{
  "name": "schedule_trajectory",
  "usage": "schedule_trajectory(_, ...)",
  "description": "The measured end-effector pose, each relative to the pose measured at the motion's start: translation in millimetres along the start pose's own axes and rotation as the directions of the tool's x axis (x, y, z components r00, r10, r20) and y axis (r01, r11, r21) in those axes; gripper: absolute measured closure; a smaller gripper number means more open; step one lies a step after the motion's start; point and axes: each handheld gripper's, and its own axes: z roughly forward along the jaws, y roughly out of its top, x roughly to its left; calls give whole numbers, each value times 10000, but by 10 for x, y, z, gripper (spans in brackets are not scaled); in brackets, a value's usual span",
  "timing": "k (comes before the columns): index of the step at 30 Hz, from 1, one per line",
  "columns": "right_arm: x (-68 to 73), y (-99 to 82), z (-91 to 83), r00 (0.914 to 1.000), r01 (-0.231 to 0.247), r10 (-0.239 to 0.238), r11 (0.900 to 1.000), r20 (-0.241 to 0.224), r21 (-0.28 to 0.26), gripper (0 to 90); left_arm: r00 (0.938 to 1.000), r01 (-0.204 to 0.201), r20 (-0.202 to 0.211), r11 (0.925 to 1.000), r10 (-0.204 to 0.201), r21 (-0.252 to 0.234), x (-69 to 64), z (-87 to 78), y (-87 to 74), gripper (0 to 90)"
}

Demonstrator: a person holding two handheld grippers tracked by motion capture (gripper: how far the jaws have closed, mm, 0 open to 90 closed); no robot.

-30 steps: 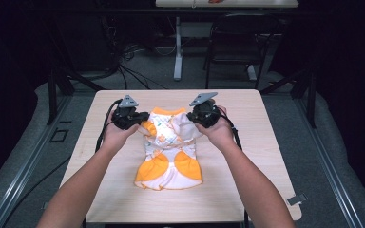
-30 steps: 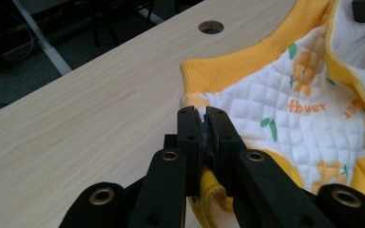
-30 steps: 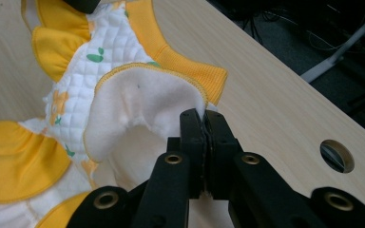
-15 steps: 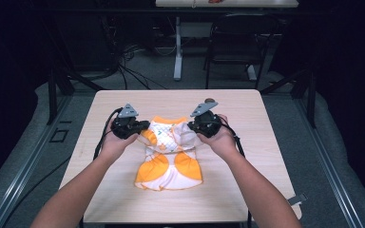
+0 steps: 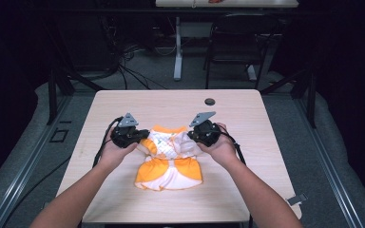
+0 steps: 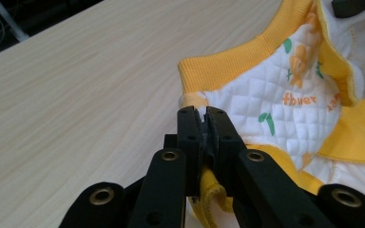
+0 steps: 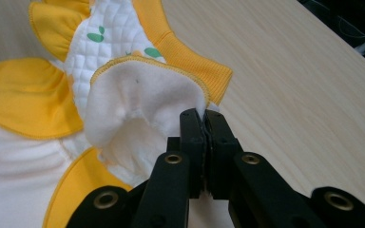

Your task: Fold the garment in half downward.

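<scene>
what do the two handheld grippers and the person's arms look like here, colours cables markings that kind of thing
Both grippers, left gripper and right gripper, are black with a grey three-cornered plate on top and a black cable trailing back along the table. Up close, each has two flat black jaws on linked black bars with brass-coloured rivet holes. No markings are readable. The forearms are bare, with no sleeves showing.

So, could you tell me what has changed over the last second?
Both grippers, left and right, drew toward the person, folding the top of the orange-and-white baby garment back over itself. Each stayed shut on its corner. The garment's lower part stayed put on the table.
</scene>
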Motion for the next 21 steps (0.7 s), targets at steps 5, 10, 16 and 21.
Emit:
schedule_trajectory(5,43,-73,29,9998,-175,175,9998,-134,30,875,9998,93,151,9999,-95,141,-34,24,-94,855)
schedule_trajectory(10,80,-157,47,9985,-397,400,9992,-368,80,874,9997,139,205,9997,-143,217,-58,54,-164,855)
schedule_trajectory(16,143,-242,82,9980,-312,329,9990,-534,326,874,9994,132,329,9993,-143,345,-111,78,-267,854)
schedule_trajectory(21,220,-336,104,9961,-475,501,9982,-728,366,872,9984,-22,562,9985,-9,542,-174,97,-355,843)
